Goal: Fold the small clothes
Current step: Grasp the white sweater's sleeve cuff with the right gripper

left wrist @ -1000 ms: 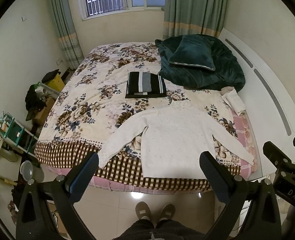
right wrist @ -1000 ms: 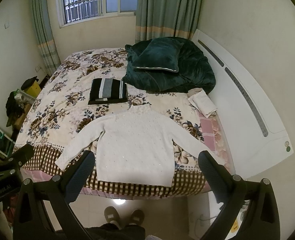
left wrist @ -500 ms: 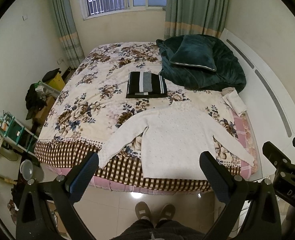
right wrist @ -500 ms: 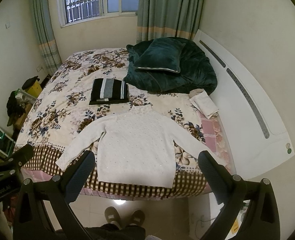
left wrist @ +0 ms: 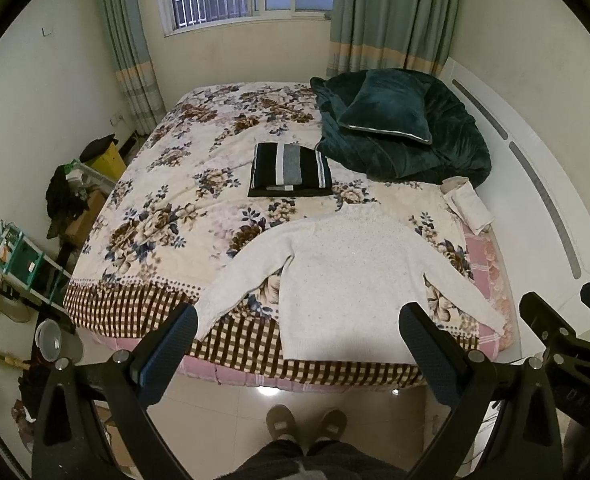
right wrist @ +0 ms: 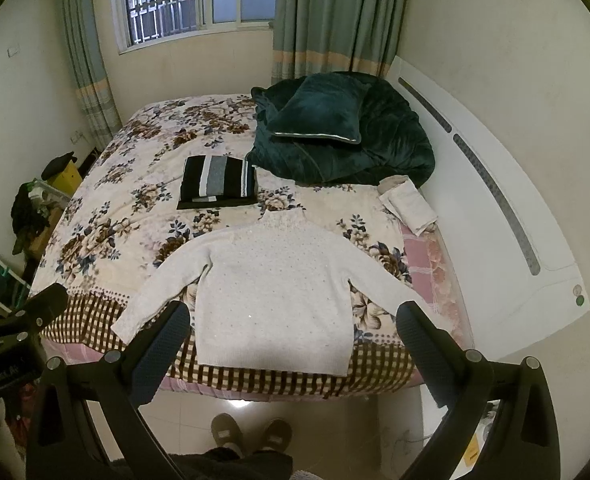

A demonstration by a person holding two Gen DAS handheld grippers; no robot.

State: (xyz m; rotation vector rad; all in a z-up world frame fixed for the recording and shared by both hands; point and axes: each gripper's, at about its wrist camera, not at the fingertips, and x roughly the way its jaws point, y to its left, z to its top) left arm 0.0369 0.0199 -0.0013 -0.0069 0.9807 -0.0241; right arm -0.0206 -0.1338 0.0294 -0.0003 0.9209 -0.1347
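Observation:
A white knit sweater [left wrist: 347, 276] lies spread flat, sleeves out, at the near edge of the floral bed [left wrist: 183, 208]; it also shows in the right wrist view [right wrist: 275, 292]. A folded black-and-grey striped garment [left wrist: 289, 169] lies beyond it, also seen in the right wrist view [right wrist: 217, 180]. My left gripper [left wrist: 299, 340] is open and empty, held above the floor before the bed. My right gripper [right wrist: 293, 340] is open and empty, beside it at the same height.
A dark green quilt and pillow [left wrist: 399, 128] are piled at the bed's far right. A small folded white cloth [left wrist: 469, 208] lies by the white headboard [left wrist: 535, 184]. Shelves and clutter [left wrist: 23, 256] stand left of the bed. My slippered feet [left wrist: 305, 424] are on the tiled floor.
Both grippers have drifted very slightly; the view shifts a touch. Nothing on the bed has moved.

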